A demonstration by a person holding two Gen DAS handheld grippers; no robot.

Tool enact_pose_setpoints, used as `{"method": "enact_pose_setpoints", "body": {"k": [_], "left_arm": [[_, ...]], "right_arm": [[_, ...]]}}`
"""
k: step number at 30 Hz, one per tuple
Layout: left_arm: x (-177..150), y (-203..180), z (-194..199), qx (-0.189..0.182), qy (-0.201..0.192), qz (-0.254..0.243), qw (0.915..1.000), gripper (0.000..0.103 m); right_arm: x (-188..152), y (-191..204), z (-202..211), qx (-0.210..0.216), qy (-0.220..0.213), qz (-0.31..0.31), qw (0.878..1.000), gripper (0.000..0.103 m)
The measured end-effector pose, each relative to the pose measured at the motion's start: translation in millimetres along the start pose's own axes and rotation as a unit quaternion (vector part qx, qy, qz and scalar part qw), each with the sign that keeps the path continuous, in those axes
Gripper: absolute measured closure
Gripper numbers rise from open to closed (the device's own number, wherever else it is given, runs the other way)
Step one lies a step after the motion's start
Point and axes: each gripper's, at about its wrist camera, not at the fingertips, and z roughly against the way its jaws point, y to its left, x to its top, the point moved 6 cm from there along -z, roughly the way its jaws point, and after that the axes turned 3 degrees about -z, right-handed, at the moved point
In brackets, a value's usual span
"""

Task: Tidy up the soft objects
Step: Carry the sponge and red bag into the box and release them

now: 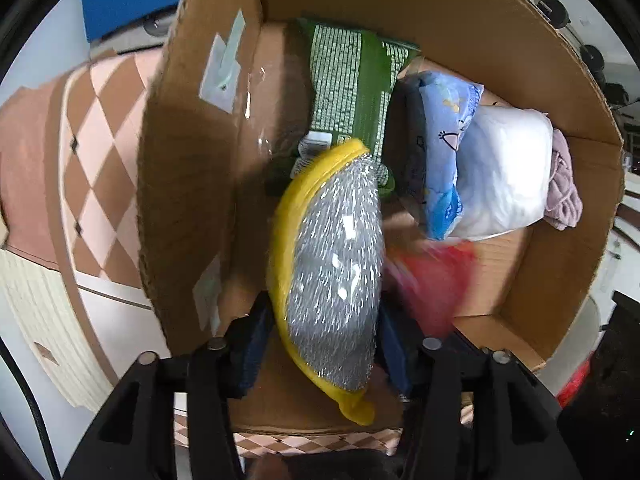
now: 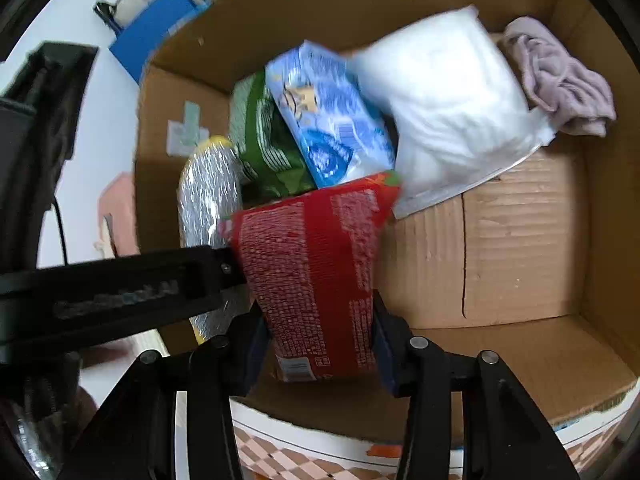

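Observation:
A yellow-backed silver mesh sponge (image 1: 332, 264) stands upright between the fingers of my left gripper (image 1: 324, 340), inside the cardboard box (image 1: 192, 168). Slim gaps show beside its pads, so the gripper reads as open. The sponge (image 2: 208, 196) also shows in the right wrist view, at the box's left wall. My right gripper (image 2: 320, 344) is shut on a red printed packet (image 2: 316, 272), held over the box floor (image 2: 520, 248). The red packet (image 1: 432, 280) appears blurred in the left wrist view, just right of the sponge.
Packed along the far side of the box are a green packet (image 1: 352, 96), a blue printed packet (image 1: 444, 148), a white soft bag (image 1: 504, 168) and a mauve cloth (image 1: 564, 188). Bare box floor lies at the near right. A checkered pink surface (image 1: 92, 152) lies outside.

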Motion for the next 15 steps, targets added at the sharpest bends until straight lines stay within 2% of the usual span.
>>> {"method": "enact_pose_setpoints", "body": {"k": [2,3,4,7,9,15], "left_arm": [[-1,3,4,0.013,-0.01,-0.005,0.9998,0.031],[-1,4,6,0.021,-0.016,-0.009,0.9996,0.03],[-2,6,9,0.03,-0.019,-0.013,0.9993,0.03],[-6,8,14,0.035,-0.025,-0.017,0.9989,0.03],[-10,8,20,0.039,-0.033,-0.017,0.9986,0.03],[-36,1,38,0.051,-0.072,-0.029,0.9957,0.029]], "right_arm": [[1,3,-5,-0.011,0.01,0.015,1.0,0.033],[1,5,-6,-0.016,0.011,0.022,1.0,0.011],[1,7,-5,-0.024,0.007,0.032,0.999,0.007],[1,12,1,-0.047,-0.005,0.051,0.998,0.007],[1,14,7,-0.046,-0.008,0.048,0.998,0.007],[-2,8,31,-0.08,-0.034,0.048,0.995,0.007]]}}
